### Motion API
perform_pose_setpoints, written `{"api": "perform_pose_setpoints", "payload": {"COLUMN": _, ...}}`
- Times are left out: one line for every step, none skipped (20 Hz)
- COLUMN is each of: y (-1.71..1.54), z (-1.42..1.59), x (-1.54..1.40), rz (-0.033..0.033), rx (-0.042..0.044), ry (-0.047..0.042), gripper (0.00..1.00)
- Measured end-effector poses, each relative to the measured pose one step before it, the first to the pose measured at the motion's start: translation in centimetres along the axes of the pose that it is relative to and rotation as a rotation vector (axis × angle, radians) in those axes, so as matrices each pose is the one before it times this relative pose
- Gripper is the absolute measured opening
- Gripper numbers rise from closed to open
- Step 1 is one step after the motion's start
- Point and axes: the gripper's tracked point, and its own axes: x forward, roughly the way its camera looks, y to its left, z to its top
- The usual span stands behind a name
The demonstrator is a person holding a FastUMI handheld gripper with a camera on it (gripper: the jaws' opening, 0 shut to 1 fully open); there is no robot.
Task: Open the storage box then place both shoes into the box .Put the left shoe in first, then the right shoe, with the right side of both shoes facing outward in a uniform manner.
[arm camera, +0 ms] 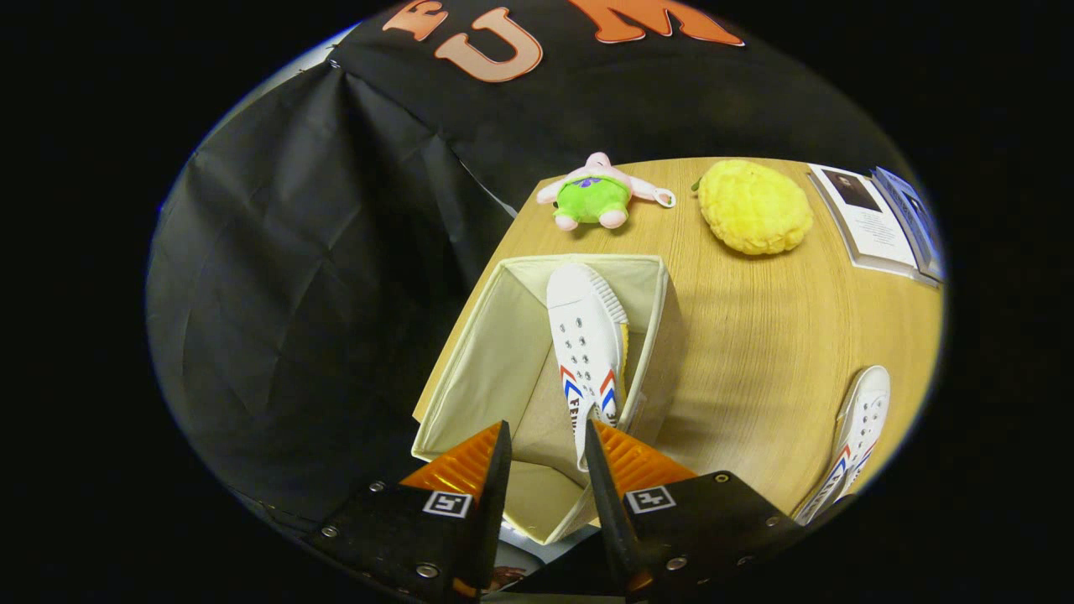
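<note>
An open beige fabric storage box [503,352] stands at the near left corner of the wooden table [755,335]. One white canvas shoe [586,335] with red and blue stripes lies inside it, toe pointing away from me, leaning toward the box's right wall. Its heel sits just by my right finger. My gripper [545,436] hovers over the box's near edge, open, with the box floor showing in the gap between the fingers. The second white shoe [860,419] lies on the table well to the right of the box.
Beyond the box lie a pink and green plush toy [594,197] and a yellow plush fruit [753,205]. Booklets [881,222] rest at the table's far right. The table's left edge runs close beside the box, with black cloth behind it.
</note>
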Motion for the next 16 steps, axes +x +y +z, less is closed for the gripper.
{"api": "perform_pose_setpoints", "payload": {"y": -0.020, "z": 0.430, "x": -0.882, "rz": 0.01095, "rx": 0.00211, "ry": -0.02137, "gripper": 0.56}}
{"api": "perform_pose_setpoints", "payload": {"y": -0.243, "z": 0.483, "x": -0.866, "rz": 0.00539, "rx": 0.00013, "ry": -0.02450, "gripper": 0.63}}
{"api": "perform_pose_setpoints", "payload": {"y": -0.508, "z": 0.432, "x": -0.976, "rz": -0.00214, "rx": -0.00062, "ry": -0.02326, "gripper": 0.66}}
{"api": "perform_pose_setpoints", "payload": {"y": -0.780, "z": 0.436, "x": -0.954, "rz": -0.00838, "rx": -0.00039, "ry": -0.02746, "gripper": 0.72}}
{"api": "perform_pose_setpoints", "payload": {"y": -0.942, "z": 0.439, "x": -0.810, "rz": -0.01447, "rx": -0.00514, "ry": -0.02501, "gripper": 0.76}}
{"api": "perform_pose_setpoints", "payload": {"y": -1.320, "z": 0.267, "x": -0.741, "rz": -0.02188, "rx": -0.00690, "ry": -0.01991, "gripper": 0.82}}
{"api": "perform_pose_setpoints", "payload": {"y": -1.399, "z": -0.022, "x": -0.743, "rz": -0.02657, "rx": -0.01111, "ry": -0.01508, "gripper": 0.84}}
{"api": "perform_pose_setpoints", "payload": {"y": -1.600, "z": -0.091, "x": -0.344, "rz": -0.02946, "rx": -0.01204, "ry": -0.01149, "gripper": 0.88}}
{"api": "perform_pose_setpoints", "payload": {"y": -1.837, "z": -0.251, "x": -0.419, "rz": -0.03390, "rx": -0.01126, "ry": -0.00685, "gripper": 0.90}}
{"api": "perform_pose_setpoints", "payload": {"y": -1.840, "z": -0.437, "x": -0.414, "rz": -0.03509, "rx": -0.00495, "ry": -0.00195, "gripper": 0.91}}
{"api": "perform_pose_setpoints", "payload": {"y": -1.921, "z": -0.926, "x": -0.061, "rz": -0.04055, "rx": 0.00511, "ry": 0.00369, "gripper": 0.92}}
{"api": "perform_pose_setpoints", "payload": {"y": -1.843, "z": -0.631, "x": -0.283, "rz": -0.03355, "rx": 0.01516, "ry": 0.00441, "gripper": 0.93}}
{"api": "perform_pose_setpoints", "payload": {"y": -1.859, "z": -0.781, "x": -0.087, "rz": -0.03401, "rx": 0.02131, "ry": 0.00773, "gripper": 0.93}}
{"api": "perform_pose_setpoints", "payload": {"y": -2.046, "z": -0.880, "x": 0.011, "rz": -0.03242, "rx": 0.02136, "ry": 0.01313, "gripper": 0.94}}
{"api": "perform_pose_setpoints", "payload": {"y": -2.370, "z": -0.682, "x": 0.046, "rz": -0.03979, "rx": 0.01958, "ry": 0.01593, "gripper": 0.94}}
{"api": "perform_pose_setpoints", "payload": {"y": -2.239, "z": -0.940, "x": 0.058, "rz": -0.04028, "rx": 0.01222, "ry": 0.01408, "gripper": 0.94}}
